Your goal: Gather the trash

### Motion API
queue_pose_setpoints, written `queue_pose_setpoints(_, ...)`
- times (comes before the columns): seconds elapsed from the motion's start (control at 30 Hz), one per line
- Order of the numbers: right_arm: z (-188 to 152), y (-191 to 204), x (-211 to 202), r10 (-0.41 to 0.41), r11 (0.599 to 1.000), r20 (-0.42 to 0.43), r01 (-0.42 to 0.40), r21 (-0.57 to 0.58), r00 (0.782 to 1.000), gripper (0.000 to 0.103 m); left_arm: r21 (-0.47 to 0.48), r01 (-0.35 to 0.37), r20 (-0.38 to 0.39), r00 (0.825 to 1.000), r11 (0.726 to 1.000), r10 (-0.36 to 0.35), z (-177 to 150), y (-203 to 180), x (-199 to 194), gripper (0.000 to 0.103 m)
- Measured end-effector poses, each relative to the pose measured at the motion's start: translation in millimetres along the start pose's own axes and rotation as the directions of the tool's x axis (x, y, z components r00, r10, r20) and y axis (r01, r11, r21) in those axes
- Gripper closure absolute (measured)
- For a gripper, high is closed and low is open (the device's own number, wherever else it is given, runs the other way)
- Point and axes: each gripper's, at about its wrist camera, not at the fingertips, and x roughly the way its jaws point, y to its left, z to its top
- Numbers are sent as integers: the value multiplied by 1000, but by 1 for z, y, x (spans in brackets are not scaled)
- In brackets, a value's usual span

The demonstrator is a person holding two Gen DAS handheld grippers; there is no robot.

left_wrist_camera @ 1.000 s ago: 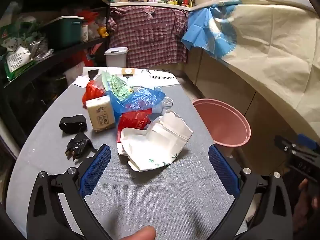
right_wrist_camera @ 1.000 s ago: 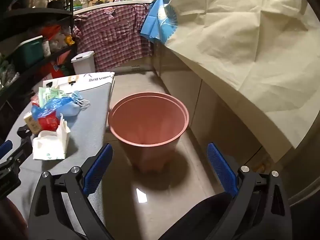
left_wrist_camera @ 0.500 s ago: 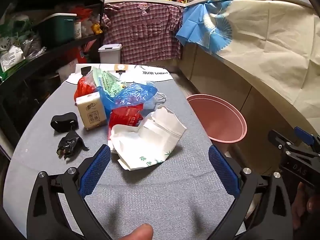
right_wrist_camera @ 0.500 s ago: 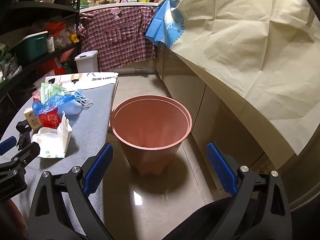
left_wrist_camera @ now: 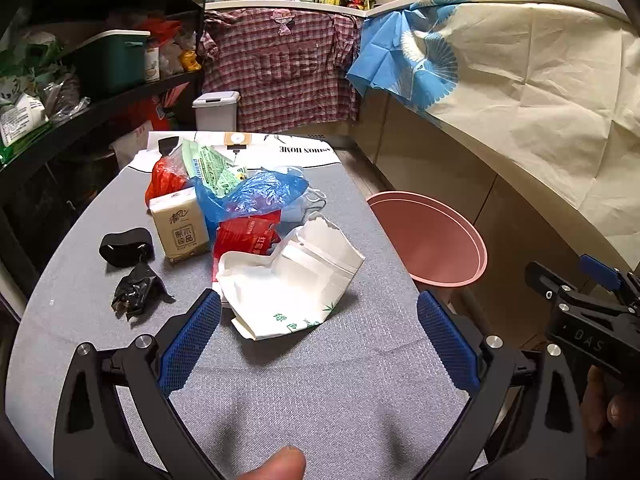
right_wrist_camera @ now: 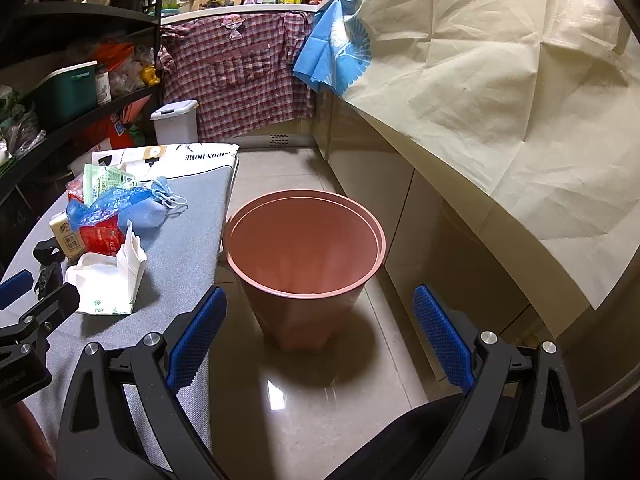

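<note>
Trash lies heaped on the grey table (left_wrist_camera: 320, 380): a white paper bag (left_wrist_camera: 294, 284) nearest me, with a red packet (left_wrist_camera: 246, 238), blue plastic bag (left_wrist_camera: 256, 194) and tissue pack (left_wrist_camera: 180, 226) behind it. I hold my left hand-held gripper (left_wrist_camera: 318, 336) spread just short of the paper bag. My right hand-held gripper (right_wrist_camera: 320, 330) is spread too, facing the pink bin (right_wrist_camera: 304, 256) on the floor beside the table.

Warm indoor light is falling from overhead, leaving the shelves (left_wrist_camera: 100, 92) dim. Glare is gleaming on the floor tile (right_wrist_camera: 276, 394) beneath the pink bin (right_wrist_camera: 304, 264). Fisheye distortion is bending the edges.
</note>
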Motion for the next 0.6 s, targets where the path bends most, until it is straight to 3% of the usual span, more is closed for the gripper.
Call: queue_pose_setpoints(0.6,0,-3,0,0,1000,1,0,1,1000,11,10,17,9,1000,1000,-17,1,-5,-1,8)
